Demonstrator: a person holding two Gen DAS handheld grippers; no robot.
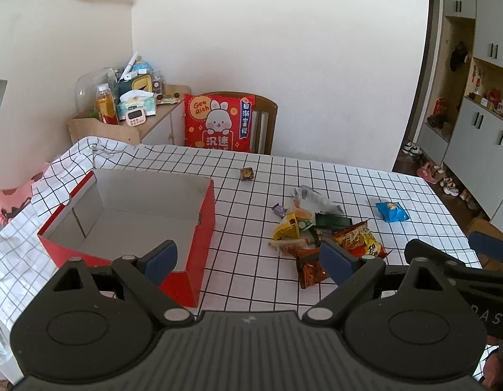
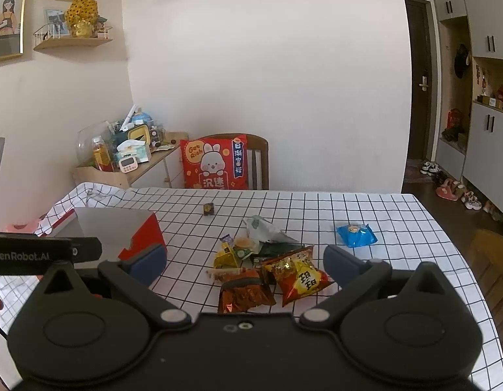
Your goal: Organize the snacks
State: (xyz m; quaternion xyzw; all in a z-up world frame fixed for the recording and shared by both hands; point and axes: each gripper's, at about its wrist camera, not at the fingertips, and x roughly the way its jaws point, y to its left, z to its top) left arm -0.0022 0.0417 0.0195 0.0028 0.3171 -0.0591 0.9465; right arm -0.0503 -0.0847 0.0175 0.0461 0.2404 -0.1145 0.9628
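Left gripper (image 1: 248,257) and right gripper (image 2: 244,264), marked "GenRobot.AI", gape wide, holding nothing. Right of the open red cardboard box (image 1: 205,218) lies a crinkled snack pile (image 2: 267,267); behind, a red "Get Rich" cushion (image 1: 218,120).

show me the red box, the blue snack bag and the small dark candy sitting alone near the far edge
red box (image 1: 204,224), left wrist view, on its red outer side wall
blue snack bag (image 2: 356,235), right wrist view, middle of the bag
small dark candy (image 1: 246,173), left wrist view, centre of the wrapper

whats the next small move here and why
Probably lower the right gripper onto the red-orange chip bag at the near edge of the snack pile. Both grippers are open and hold nothing, and the red box is empty.
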